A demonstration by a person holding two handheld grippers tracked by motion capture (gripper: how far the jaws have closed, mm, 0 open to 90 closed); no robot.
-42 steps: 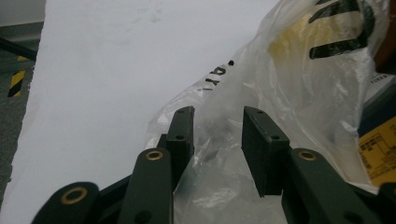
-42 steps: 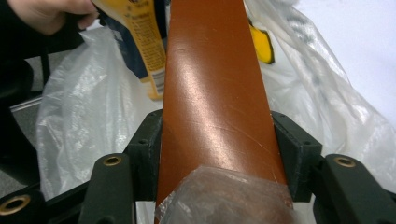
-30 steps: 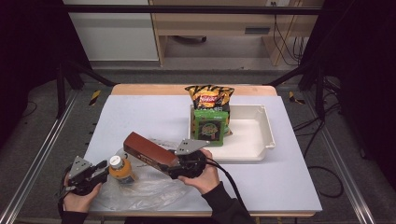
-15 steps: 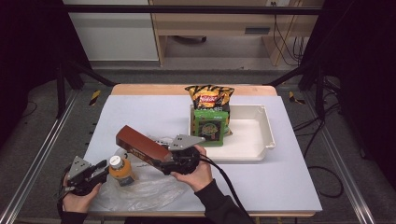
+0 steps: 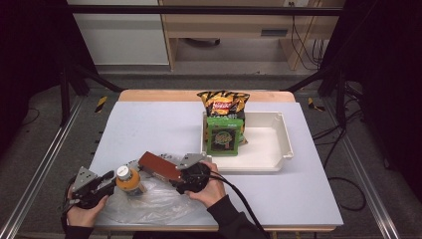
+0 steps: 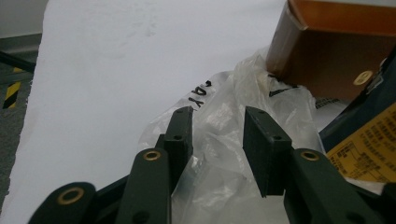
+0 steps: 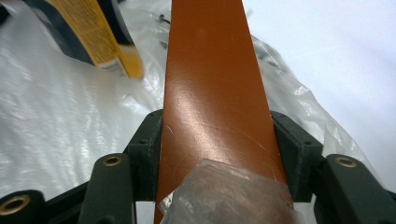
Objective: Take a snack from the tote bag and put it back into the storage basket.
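Note:
My right gripper [image 5: 175, 174] [image 7: 217, 140] is shut on a long reddish-brown box [image 5: 159, 167] [image 7: 210, 65], pads pressed on both its sides. The box tilts over a clear plastic bag [image 5: 154, 204] [image 7: 56, 121] lying at the table's front left. Inside the bag's mouth stands a small bottle [image 5: 128, 180] [image 6: 369, 135] with a white cap, orange contents and a dark blue and yellow label, just beside the box's far end. My left gripper [image 5: 108, 180] [image 6: 217, 126] sits left of the bottle, jaws apart, with crumpled bag film [image 6: 224, 177] between them.
A white tray [image 5: 271, 149] stands at the middle right with a green box [image 5: 225, 135] upright in it and a yellow-black chip bag [image 5: 224, 103] behind. The table's front edge runs close under both hands. Metal frame rails flank the table.
My right hand has carried the brown box a little left and down, so its far end now hangs lower over the bag beside the bottle. The left gripper and bottle have stayed put.

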